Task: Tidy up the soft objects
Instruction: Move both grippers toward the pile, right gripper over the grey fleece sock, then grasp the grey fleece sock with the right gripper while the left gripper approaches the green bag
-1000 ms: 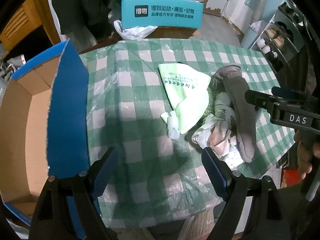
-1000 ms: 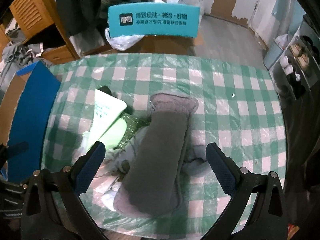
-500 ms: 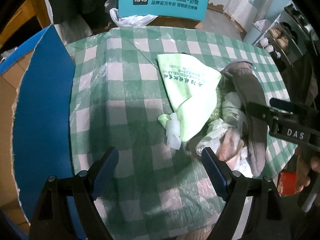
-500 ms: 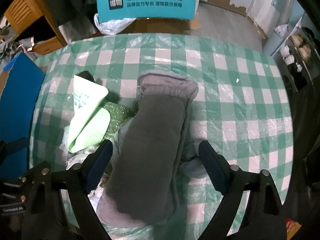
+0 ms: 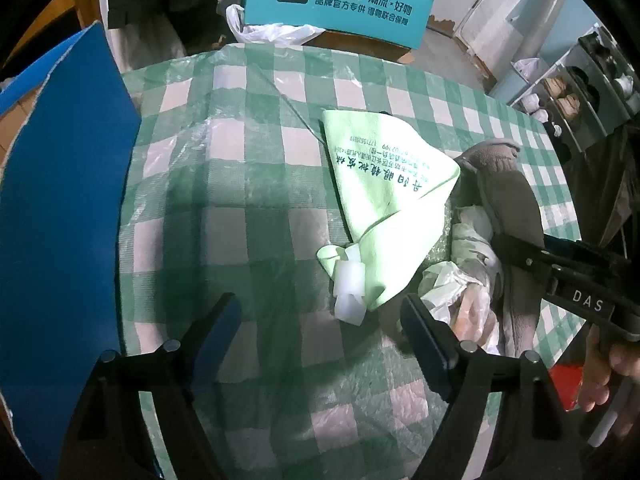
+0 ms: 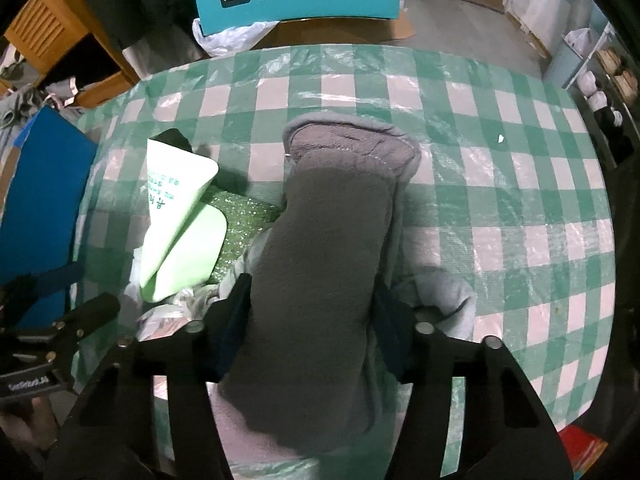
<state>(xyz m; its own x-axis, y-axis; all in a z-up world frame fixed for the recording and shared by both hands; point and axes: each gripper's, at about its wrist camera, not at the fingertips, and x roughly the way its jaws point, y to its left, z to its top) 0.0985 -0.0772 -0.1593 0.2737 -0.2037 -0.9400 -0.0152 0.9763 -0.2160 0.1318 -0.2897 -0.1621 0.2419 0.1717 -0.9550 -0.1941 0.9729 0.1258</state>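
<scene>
Grey fleece sock [image 6: 320, 264] sits clamped in the downward-tilted right hand-held gripper [image 6: 312, 312], whose jaws just closed.

The checked tablecloth [image 6: 500, 184] (plastic-covered) bears a grey sock [image 6: 320, 264] and green cloth [image 5: 380, 200].

Dim, greenish light — soft shadows, plastic glare, fisheye-warped black edges.

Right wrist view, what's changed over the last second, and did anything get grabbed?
The right gripper came down over the grey fleece item and its jaws have just been closing; its fingers now press that item's sides. The left gripper also sank toward the checked tablecloth, jaws wide open, nothing between them. The light green cloth, the pile beside it and the blue box flap stayed put.
</scene>
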